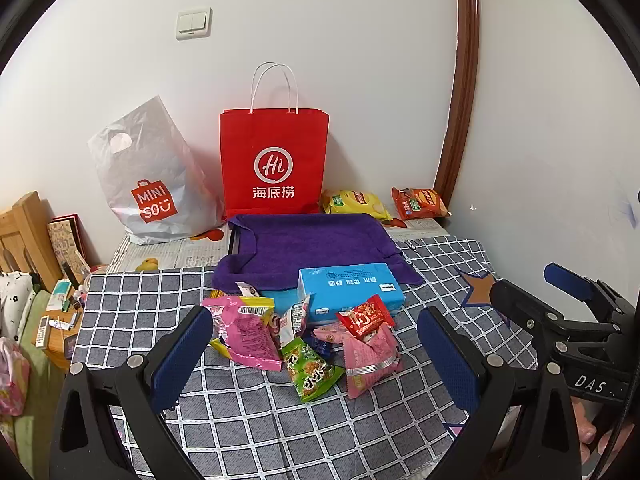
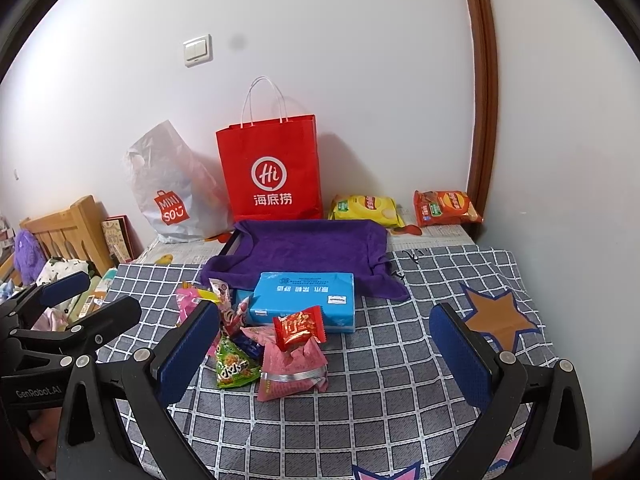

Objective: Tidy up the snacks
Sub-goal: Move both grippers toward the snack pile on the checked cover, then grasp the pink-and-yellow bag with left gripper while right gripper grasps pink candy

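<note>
Left gripper (image 1: 316,344), right gripper (image 2: 326,340): both spread wide, empty, above snack pile (image 1: 296,340). Risk: overlapping slick packets; pinch takes two, or red packet (image 2: 298,327) slides off pink packet (image 2: 292,366).

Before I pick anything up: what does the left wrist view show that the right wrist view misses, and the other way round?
Only the left wrist view shows the remote control on the side table, and the large pink snack packet unobstructed. Only the right wrist view shows the purple plush toy by the wooden headboard. Both show the open left tool and open right tool, the snack pile, blue tissue pack, purple cloth, red paper bag and two chip bags.
</note>
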Action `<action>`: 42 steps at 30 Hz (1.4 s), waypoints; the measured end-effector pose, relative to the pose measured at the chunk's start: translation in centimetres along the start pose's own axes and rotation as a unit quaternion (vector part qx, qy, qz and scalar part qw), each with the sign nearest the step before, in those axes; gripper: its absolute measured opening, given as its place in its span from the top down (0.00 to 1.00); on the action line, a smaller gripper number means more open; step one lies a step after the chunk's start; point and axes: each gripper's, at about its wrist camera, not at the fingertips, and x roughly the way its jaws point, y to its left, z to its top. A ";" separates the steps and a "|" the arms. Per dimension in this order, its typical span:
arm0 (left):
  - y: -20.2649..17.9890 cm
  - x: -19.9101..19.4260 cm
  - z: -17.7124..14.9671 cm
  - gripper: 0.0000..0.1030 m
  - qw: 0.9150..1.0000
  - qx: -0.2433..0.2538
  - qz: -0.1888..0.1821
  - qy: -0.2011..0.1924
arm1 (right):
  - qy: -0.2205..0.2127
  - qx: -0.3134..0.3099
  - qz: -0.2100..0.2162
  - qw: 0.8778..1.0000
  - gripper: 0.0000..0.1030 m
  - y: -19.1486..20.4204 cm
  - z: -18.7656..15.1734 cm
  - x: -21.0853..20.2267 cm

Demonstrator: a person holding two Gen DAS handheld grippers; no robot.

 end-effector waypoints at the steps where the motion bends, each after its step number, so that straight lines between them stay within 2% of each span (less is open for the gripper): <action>1: 0.0 0.0 0.0 0.01 1.000 0.000 0.000 0.000 | -0.001 -0.002 -0.001 1.000 0.00 0.1 0.0 -0.1; 6: -0.1 0.0 0.1 0.01 1.000 0.000 0.000 0.000 | 0.003 0.002 0.004 1.000 0.00 0.2 0.1 -0.2; 15: -0.1 0.1 0.2 0.01 1.000 0.001 0.002 -0.001 | 0.008 0.026 0.038 0.999 0.00 -0.2 0.3 0.2; 21: 0.9 1.3 0.3 0.01 1.000 -0.002 0.006 0.004 | -0.008 -0.005 0.027 1.000 0.00 0.0 -0.2 1.9; 25: 1.9 2.9 0.2 0.01 1.000 -0.006 0.013 0.015 | 0.014 -0.007 0.019 1.000 0.00 -0.2 -0.7 4.5; 29: 3.6 5.3 -0.5 0.01 0.999 -0.017 0.023 0.035 | 0.073 -0.018 -0.009 0.997 0.00 -0.4 -1.9 7.7; 32: 5.1 7.4 -1.4 0.02 0.998 -0.027 0.031 0.054 | 0.101 -0.022 -0.021 0.994 0.00 -0.6 -3.4 10.0; 38: 7.8 11.2 -3.4 0.05 0.994 -0.053 0.038 0.093 | 0.158 -0.021 0.001 0.987 0.00 -0.6 -6.6 13.9; 42: 8.9 13.0 -4.5 0.05 0.991 -0.061 0.039 0.115 | 0.166 -0.004 0.016 0.986 0.00 -0.2 -7.8 15.4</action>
